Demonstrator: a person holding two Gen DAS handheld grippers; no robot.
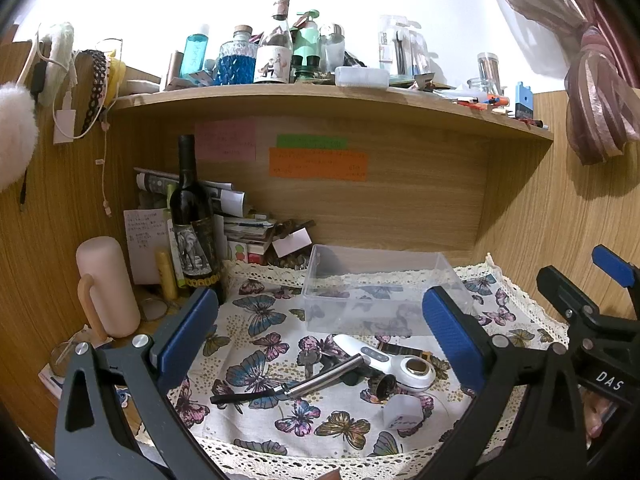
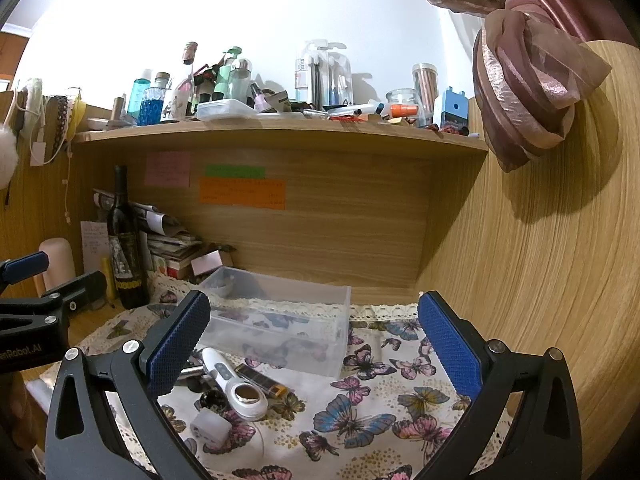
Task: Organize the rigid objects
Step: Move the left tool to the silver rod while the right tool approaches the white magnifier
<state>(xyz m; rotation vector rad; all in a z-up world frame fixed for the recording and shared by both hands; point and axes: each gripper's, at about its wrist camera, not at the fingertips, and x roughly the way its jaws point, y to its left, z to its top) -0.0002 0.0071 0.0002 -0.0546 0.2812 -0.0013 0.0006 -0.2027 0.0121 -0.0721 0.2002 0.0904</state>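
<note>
On the butterfly-print cloth (image 1: 256, 360) over the worktop, a white handheld device with a round metal head (image 1: 384, 360), a silver metal tube (image 1: 328, 374) and a small white cube (image 1: 402, 410) lie before the clear plastic box (image 1: 380, 288). The left gripper (image 1: 316, 340) hangs above them, jaws wide apart, empty; the right gripper (image 2: 314, 344) likewise, items at its left finger.

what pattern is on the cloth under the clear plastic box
Colourful butterflies, blue, pink and yellow, on a white cloth with a lace edge; the left wrist view shows it best.

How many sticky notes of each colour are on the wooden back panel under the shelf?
Pink: 1, the pink note
Green: 1, the green note
Orange: 1, the orange note
Total: 3
</note>
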